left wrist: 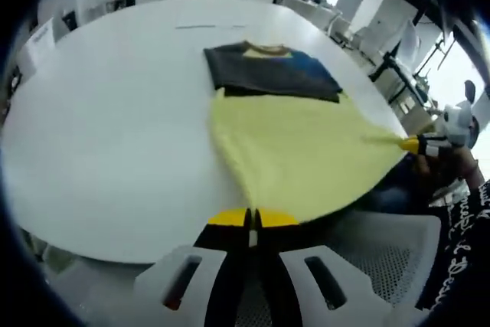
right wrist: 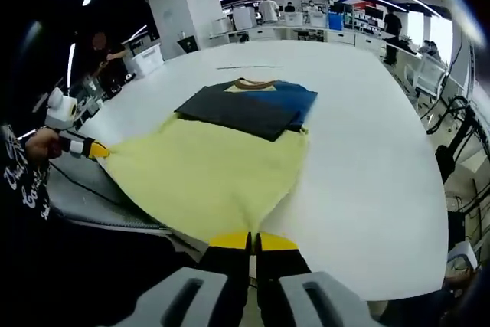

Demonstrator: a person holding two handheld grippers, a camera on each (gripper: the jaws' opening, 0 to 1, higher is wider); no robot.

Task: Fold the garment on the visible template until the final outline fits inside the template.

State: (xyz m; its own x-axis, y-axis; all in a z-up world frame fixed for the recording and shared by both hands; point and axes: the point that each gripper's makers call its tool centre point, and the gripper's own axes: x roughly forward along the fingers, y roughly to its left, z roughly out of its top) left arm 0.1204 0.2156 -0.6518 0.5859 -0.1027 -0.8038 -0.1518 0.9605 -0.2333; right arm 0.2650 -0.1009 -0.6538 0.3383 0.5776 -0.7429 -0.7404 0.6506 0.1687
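Both grippers, left [left wrist: 252, 218] and right [right wrist: 253, 241], are clamped shut on the yellow hem of the shirt [left wrist: 298, 128], which stretches toward twelve o'clock on the table [left wrist: 115, 112].

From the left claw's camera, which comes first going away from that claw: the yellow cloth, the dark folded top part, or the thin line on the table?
1. Yellow cloth, pinched in the left claw.
2. Dark folded part, mid-table.
3. Thin line, far side.

Garment [left wrist: 298, 132] on table [left wrist: 115, 112], near edge
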